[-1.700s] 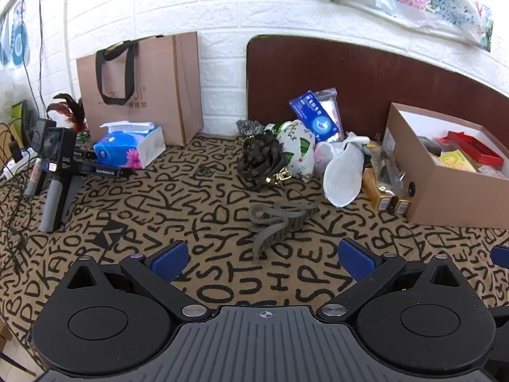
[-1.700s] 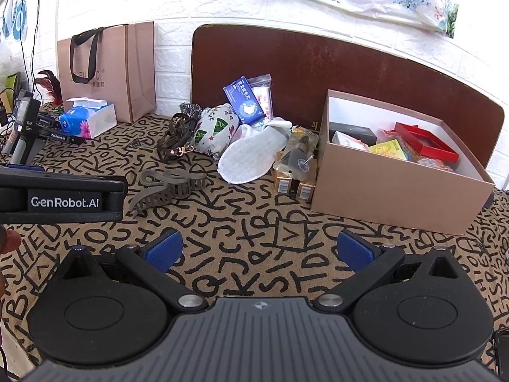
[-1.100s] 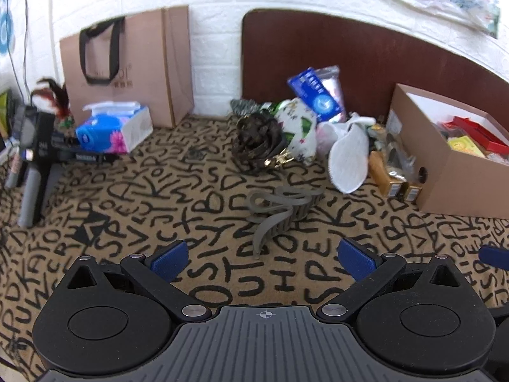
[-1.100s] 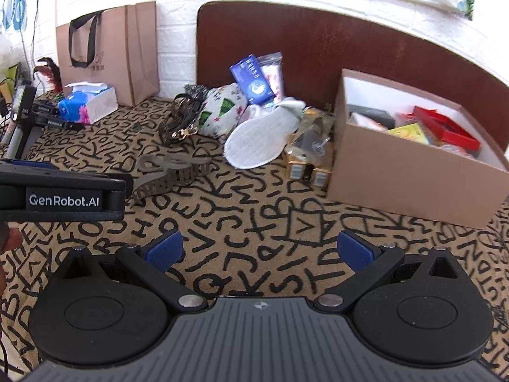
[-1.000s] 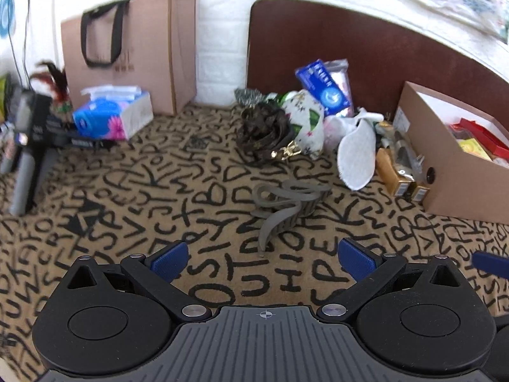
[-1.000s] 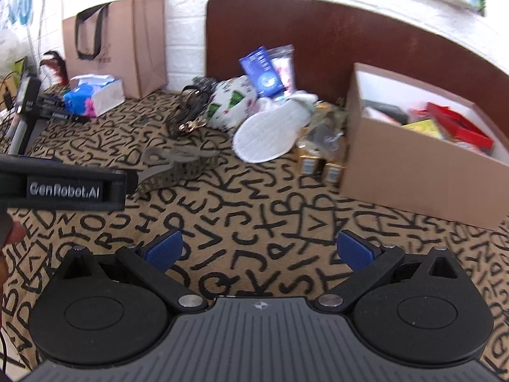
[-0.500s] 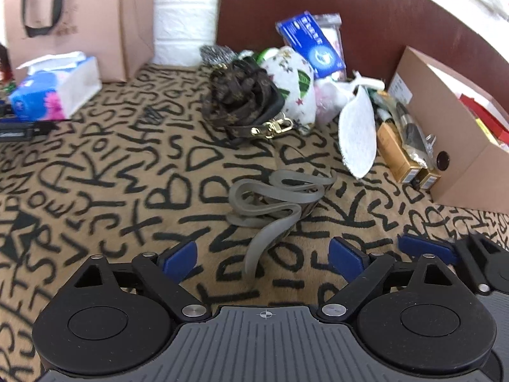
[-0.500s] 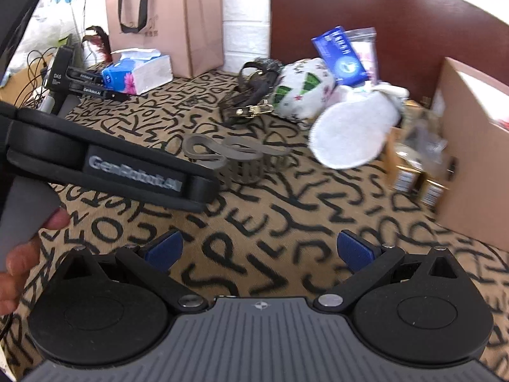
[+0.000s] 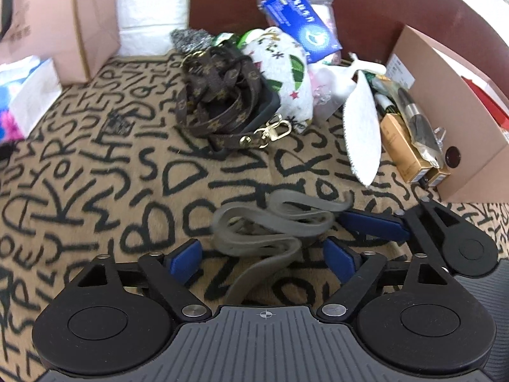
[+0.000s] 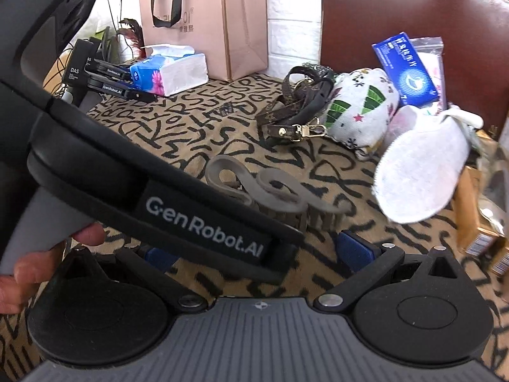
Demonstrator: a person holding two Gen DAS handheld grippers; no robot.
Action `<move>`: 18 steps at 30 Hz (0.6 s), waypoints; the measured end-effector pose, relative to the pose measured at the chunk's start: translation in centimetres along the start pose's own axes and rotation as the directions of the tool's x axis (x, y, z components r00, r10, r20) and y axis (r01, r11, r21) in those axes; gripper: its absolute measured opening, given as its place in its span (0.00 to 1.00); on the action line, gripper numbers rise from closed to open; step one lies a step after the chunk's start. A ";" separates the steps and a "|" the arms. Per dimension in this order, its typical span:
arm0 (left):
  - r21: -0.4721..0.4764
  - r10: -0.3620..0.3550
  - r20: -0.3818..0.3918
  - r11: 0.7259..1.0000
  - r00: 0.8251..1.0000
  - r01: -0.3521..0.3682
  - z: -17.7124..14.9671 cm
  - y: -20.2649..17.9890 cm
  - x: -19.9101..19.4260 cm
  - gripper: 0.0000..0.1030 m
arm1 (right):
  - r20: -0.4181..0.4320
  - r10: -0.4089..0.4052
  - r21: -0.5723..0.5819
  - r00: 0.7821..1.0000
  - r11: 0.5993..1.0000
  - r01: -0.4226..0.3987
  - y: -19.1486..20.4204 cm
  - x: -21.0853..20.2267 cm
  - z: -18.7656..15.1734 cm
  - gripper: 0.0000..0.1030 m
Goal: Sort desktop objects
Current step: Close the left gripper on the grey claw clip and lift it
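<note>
Tan letter-print surface (image 9: 95,172), white brick wall (image 9: 149,3) upper left. Grey hair claw (image 9: 270,226) lower centre, between left gripper (image 9: 264,256) jaws, spread. Right gripper (image 10: 254,251) jaws spread too.

From my remote seat I see, in the right wrist view, a pink paper shopping bag (image 10: 203,22) with black handles, upright against the white brick wall (image 10: 292,16). Just beside it lies a blue floral tissue pack (image 10: 171,70). Left of the pack stands a black device labelled DAS (image 10: 79,67), with dark red feathers (image 10: 130,28) and cables (image 10: 109,9) behind. A brown board (image 10: 397,6) leans against the wall. A tan cloth printed with black letters (image 9: 79,165) covers the surface.
</note>
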State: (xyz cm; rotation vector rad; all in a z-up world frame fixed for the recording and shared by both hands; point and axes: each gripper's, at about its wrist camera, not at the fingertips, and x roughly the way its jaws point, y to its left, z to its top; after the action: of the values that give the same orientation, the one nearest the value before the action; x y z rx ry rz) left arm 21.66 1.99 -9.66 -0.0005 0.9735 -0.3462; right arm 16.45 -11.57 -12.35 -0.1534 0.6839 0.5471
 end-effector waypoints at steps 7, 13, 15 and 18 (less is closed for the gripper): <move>0.041 0.021 -0.005 0.999 1.000 -0.021 0.0 -0.2 0.3 0.77 | 0.029 0.000 -0.003 1.000 1.000 0.000 -0.4 0.5 0.1 0.97; 0.046 0.030 -0.014 0.999 0.999 -0.029 -0.3 -0.6 -0.5 0.60 | 0.038 0.003 -0.035 0.999 0.999 -0.002 0.3 -0.3 -0.3 0.77; 0.046 -0.002 -0.029 0.999 1.000 0.003 -0.7 -1.1 -0.9 0.51 | 0.041 -0.018 -0.030 0.999 0.999 0.020 0.4 -0.6 -0.5 0.73; 0.075 0.028 -0.031 0.997 0.999 -0.025 -1.4 -2.6 -1.4 0.51 | 0.039 0.023 -0.018 0.999 1.000 -0.023 0.3 -1.6 -0.8 0.52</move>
State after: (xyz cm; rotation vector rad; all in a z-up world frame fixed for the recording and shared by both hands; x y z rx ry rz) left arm 19.09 0.17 -8.94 0.0859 0.9907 -0.3587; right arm 14.87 -12.23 -11.93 -0.1510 0.6433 0.5769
